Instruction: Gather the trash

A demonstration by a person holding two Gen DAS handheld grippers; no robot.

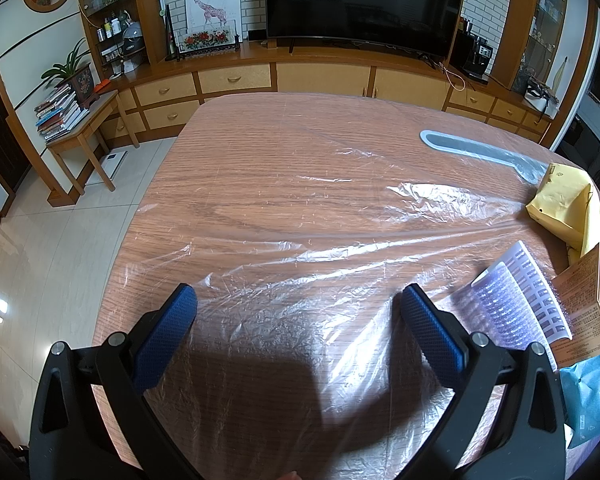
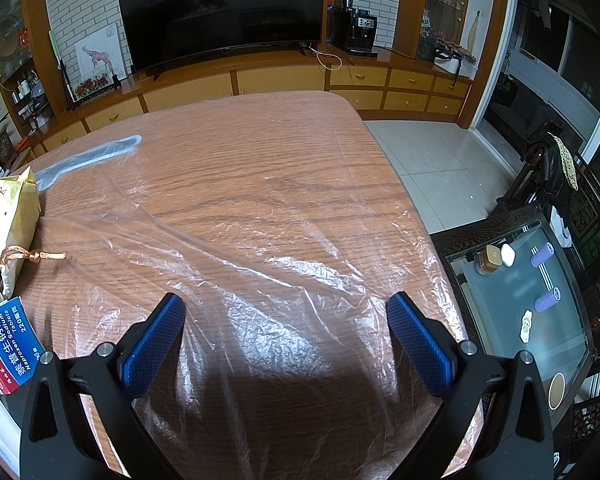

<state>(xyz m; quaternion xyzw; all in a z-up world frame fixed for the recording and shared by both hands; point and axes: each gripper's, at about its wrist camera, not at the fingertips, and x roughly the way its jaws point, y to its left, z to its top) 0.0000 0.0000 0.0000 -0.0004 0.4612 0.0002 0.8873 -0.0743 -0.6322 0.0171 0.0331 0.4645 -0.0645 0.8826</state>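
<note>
A wooden table (image 1: 260, 168) with strong brown grain fills both views, and a thin clear plastic sheet (image 1: 340, 248) lies spread over it, crinkled and glossy, with long folds running across and bright glare where light hits it. The left gripper (image 1: 298, 300) hangs over the near part of the sheet with its jaws wide apart and nothing between them; its fingers (image 1: 432, 336) are black plastic with blue, finely dimpled pads. The right gripper (image 2: 286, 312) is built the same and is likewise spread wide and empty above the sheet.

On the table, right of the left gripper, lie the loose items. A grey flat strip (image 1: 480, 152) with a rounded end lies at the far right. Nearer is a soft yellow paper bag (image 1: 560, 204), then a white leaflet (image 1: 520, 300) with rows of purple print, slightly curled, and just beside it an orange cardboard box (image 1: 592, 304). A teal packet (image 1: 592, 396) shows at the near right edge.

The right wrist view shows the same bag (image 2: 12, 216) at its left, with a knotted copper-coloured cord (image 2: 34, 256), the grey strip (image 2: 88, 156) beyond it, and a blue, white and red medicine box (image 2: 8, 344) that the left view lacks. Only this view shows a dark glass-topped side table (image 2: 512, 304) to the right, bearing small jars and purple rolls. Only the left view shows a small wooden side table (image 1: 84, 132) stacked with books (image 1: 60, 114) and a potted plant (image 1: 74, 72).
</note>
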